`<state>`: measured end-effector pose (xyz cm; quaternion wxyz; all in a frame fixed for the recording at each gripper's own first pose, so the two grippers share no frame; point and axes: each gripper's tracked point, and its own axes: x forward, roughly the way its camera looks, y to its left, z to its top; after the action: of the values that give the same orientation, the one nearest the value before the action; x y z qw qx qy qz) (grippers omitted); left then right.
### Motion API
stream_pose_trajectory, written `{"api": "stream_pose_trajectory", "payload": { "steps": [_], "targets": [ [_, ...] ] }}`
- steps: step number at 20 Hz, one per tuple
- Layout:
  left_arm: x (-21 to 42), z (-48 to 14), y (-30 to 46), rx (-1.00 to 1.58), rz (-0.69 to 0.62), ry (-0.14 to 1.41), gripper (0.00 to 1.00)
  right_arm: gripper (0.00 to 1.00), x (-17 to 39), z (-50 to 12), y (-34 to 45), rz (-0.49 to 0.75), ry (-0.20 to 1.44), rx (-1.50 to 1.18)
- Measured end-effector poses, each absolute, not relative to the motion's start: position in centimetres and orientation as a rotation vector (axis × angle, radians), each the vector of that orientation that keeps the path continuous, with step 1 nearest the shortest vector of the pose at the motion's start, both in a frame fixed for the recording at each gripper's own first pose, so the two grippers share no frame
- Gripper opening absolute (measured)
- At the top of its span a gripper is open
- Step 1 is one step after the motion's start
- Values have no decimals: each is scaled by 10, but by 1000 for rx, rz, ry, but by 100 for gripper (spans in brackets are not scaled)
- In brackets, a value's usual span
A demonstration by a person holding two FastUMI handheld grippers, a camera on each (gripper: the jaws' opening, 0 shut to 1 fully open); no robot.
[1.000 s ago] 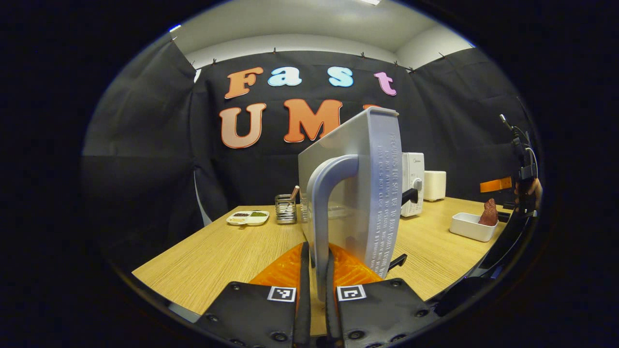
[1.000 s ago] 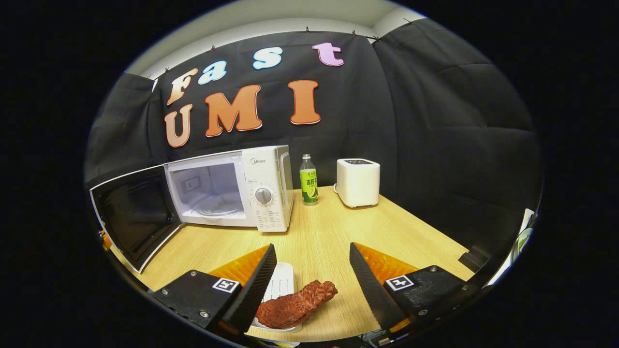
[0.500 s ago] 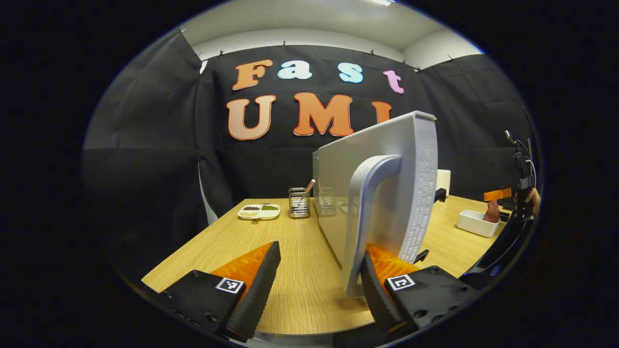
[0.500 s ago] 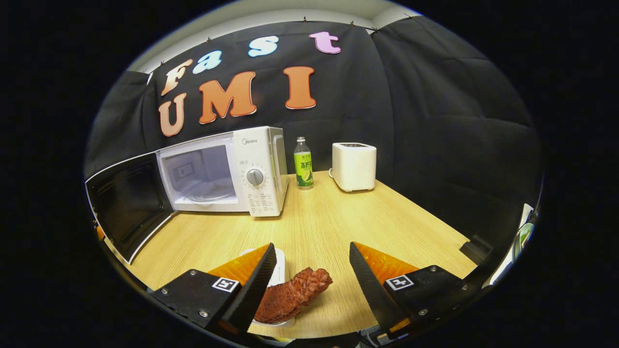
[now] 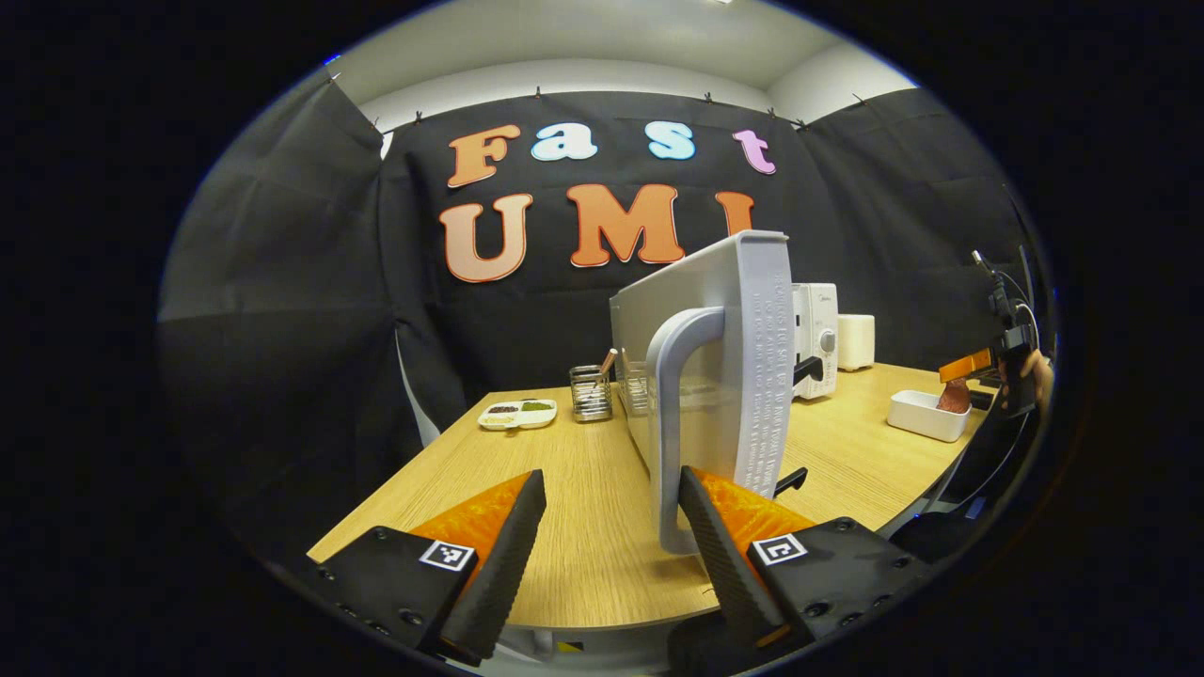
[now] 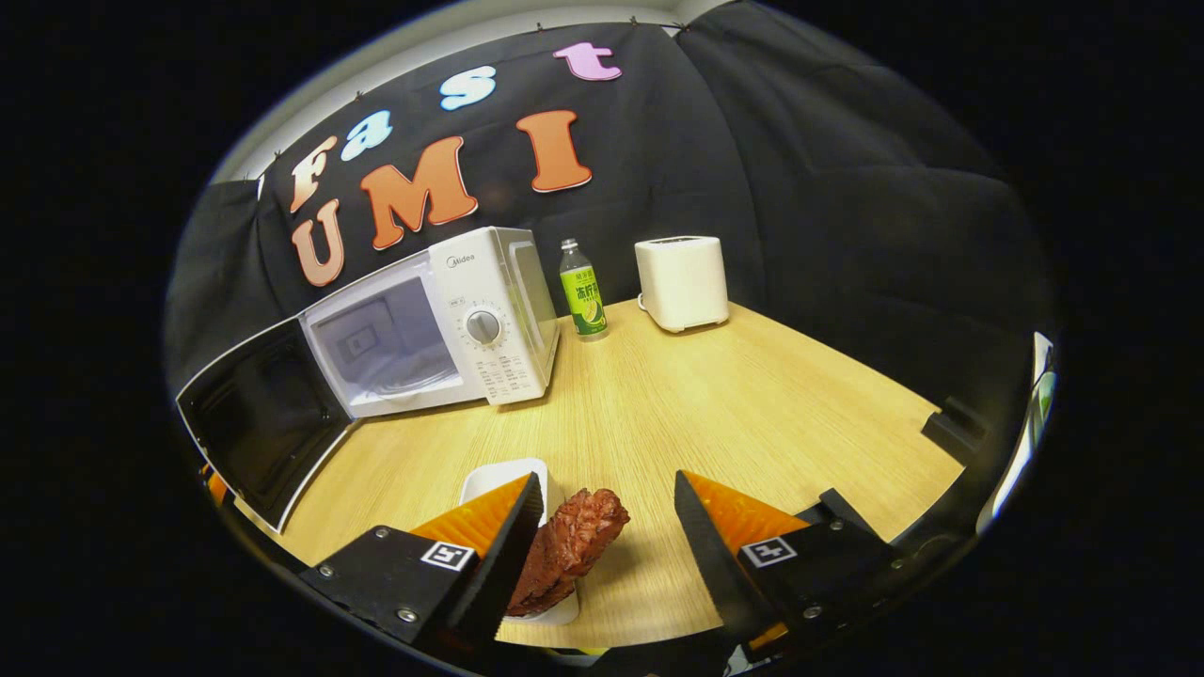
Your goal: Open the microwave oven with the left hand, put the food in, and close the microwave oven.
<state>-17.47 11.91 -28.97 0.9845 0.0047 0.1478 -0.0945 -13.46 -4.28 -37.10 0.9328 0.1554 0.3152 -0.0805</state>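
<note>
**Microwave door open, meat in its dish**

Wooden table (image 6: 715, 376) under black cloth walls; the microwave (image 6: 451, 320) is the landmark, standing at the back of the tabletop.

- Microwave door (image 6: 268, 418) swung wide open, cavity exposed. In the left gripper view the door (image 5: 701, 348) is seen edge-on, its curved handle (image 5: 673, 423) facing the camera.
- Left gripper (image 5: 611, 527): fingers spread apart, holding nothing. Right-hand finger (image 5: 710, 545) sits just beside the lower end of the handle; whether it touches, cannot tell.
- Right gripper (image 6: 607, 545): fingers wide apart, nothing clamped. Reddish-brown piece of meat (image 6: 569, 545) lies between them, leaning out of a white dish (image 6: 499, 475) in front of the microwave. Inner finger (image 6: 499, 555) overlaps the meat's edge; contact unclear.
- Left gripper view also catches the right gripper (image 5: 969, 365) far off, past the microwave, above the same dish (image 5: 926, 416) and meat (image 5: 952, 397).
- Beside the microwave, on its control-panel side: green-labelled bottle (image 6: 583, 287), then a white toaster (image 6: 682, 282).
- On the door side of the microwave: wire utensil holder (image 5: 591, 393) and a divided white tray (image 5: 517, 414).
</note>
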Motion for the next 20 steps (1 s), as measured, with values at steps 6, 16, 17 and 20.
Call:
{"api": "stream_pose_trajectory", "payload": {
  "steps": [6, 16, 17, 20],
  "targets": [
    [-184, -265, 128, -60, -175, 246, 83, 58, -138, -373, -27, -115, 652, 541],
    [-175, -260, 167, -46, -47, 240, 92, 22, -129, -365, -15, -92, 613, 753],
    [-172, -261, 167, -41, -35, 247, 92, 18, -127, -359, -13, -87, 599, 748],
    [-162, -269, 165, -21, -16, 259, 92, 15, -120, -352, -8, -79, 571, 640]
  ]
}}
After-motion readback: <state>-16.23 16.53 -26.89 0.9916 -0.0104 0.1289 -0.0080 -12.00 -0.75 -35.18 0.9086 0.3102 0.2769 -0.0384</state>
